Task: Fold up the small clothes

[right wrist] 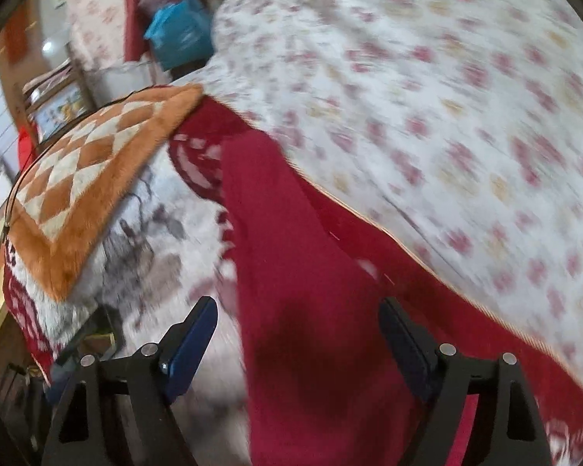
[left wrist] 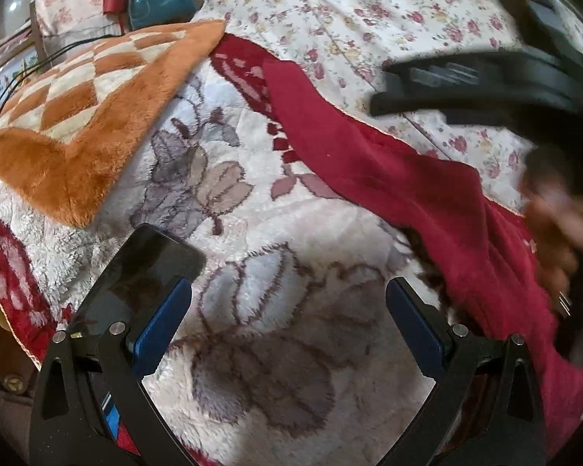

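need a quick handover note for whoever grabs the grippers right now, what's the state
Left gripper: open, holding nothing, over the fleece blanket.
Right gripper: open, nothing held, right above the red garment; view is motion-blurred.
Red garment lies stretched out in a long strip across the blanket, beside the flowered quilt. The orange checkered mat sits to the left, apart from it.
Done: no fold visible yet.
Left: grasp the garment and fold it.
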Motion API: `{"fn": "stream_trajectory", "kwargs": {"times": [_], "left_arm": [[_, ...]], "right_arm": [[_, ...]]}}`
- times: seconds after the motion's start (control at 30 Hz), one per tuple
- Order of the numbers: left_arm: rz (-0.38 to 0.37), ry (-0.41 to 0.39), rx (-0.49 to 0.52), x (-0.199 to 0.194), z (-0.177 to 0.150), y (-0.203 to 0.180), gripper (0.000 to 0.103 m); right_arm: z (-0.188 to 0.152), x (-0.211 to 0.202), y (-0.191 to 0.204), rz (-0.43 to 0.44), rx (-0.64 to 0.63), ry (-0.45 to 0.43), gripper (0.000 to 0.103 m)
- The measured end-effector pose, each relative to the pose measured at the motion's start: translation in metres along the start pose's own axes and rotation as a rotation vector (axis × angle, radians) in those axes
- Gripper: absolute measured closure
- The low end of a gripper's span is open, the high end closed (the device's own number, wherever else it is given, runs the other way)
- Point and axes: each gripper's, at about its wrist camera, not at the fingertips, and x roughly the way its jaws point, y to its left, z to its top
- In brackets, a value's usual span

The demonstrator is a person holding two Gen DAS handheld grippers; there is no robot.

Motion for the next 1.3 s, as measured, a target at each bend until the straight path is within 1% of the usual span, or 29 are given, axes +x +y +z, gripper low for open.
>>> {"fn": "stream_trajectory", "kwargs": {"times": [0.03,0.13,0.23,0.33,0.5,0.53,0.57,0.6,0.63,0.7,0.73,0.77,0.87,0.93,1.03,1.1,1.17,1.2,1.23,1.3], "left_arm": [[0.004,0.002,-0.009,0.002,0.001,0.004,0.002],[0.006,0.01,-0.036,0.006,0.004,0.012,0.002],[-0.01,0.033,-0.055,0.012,0.005,0.015,0.002],[-0.019,0.038,-0.062,0.015,0.007,0.016,0.002],[-0.027,0.055,-0.073,0.022,0.009,0.017,0.002],[-0.028,0.059,-0.075,0.024,0.009,0.016,0.002],[-0.026,0.059,-0.074,0.024,0.009,0.016,0.002],[-0.023,0.058,-0.073,0.025,0.009,0.016,0.002],[-0.019,0.049,-0.071,0.024,0.01,0.015,0.002],[-0.012,0.038,-0.064,0.022,0.01,0.013,0.002],[-0.009,0.037,-0.061,0.022,0.01,0.013,0.002],[-0.008,0.037,-0.062,0.022,0.01,0.013,0.002],[-0.005,0.033,-0.068,0.021,0.011,0.014,0.002],[-0.005,0.019,-0.075,0.016,0.01,0.015,0.002],[-0.003,-0.002,-0.086,0.01,0.01,0.015,0.002],[0.001,-0.01,-0.081,0.007,0.01,0.012,0.002],[0.011,-0.018,-0.062,0.004,0.008,0.007,0.002],[0.012,-0.023,-0.051,0.002,0.007,0.004,0.002],[0.008,-0.029,-0.04,0.0,0.007,0.0,0.002],[-0.016,-0.047,-0.02,-0.006,0.006,-0.008,0.002]], "right_arm": [[0.013,0.013,0.008,0.001,-0.023,0.002,0.02],[0.037,0.045,0.025,0.008,-0.071,0.001,0.02],[0.059,0.09,0.039,-0.015,-0.113,0.031,0.02],[0.071,0.121,0.043,-0.021,-0.104,0.049,0.02],[0.085,0.161,0.049,0.012,-0.083,0.068,0.02],[0.085,0.164,0.049,0.021,-0.081,0.071,0.029],[0.086,0.17,0.048,0.04,-0.069,0.08,0.057],[0.086,0.179,0.044,0.066,-0.037,0.115,0.069],[0.086,0.183,0.04,0.081,-0.003,0.138,0.072],[0.086,0.18,0.03,0.11,0.066,0.123,0.085],[0.086,0.173,0.028,0.122,0.072,0.113,0.093],[0.086,0.167,0.026,0.122,0.071,0.104,0.093],[0.087,0.125,0.014,0.151,0.089,0.037,0.093],[0.081,0.081,-0.003,0.178,0.12,-0.014,0.094],[0.066,0.022,-0.024,0.188,0.141,-0.082,0.094],[0.042,-0.033,-0.048,0.195,0.185,-0.135,0.094],[0.023,-0.065,-0.063,0.204,0.239,-0.171,0.094],[0.005,-0.09,-0.079,0.211,0.288,-0.191,0.094],[-0.002,-0.098,-0.083,0.208,0.308,-0.202,0.094],[-0.034,-0.131,-0.102,0.184,0.357,-0.229,0.094]]}}
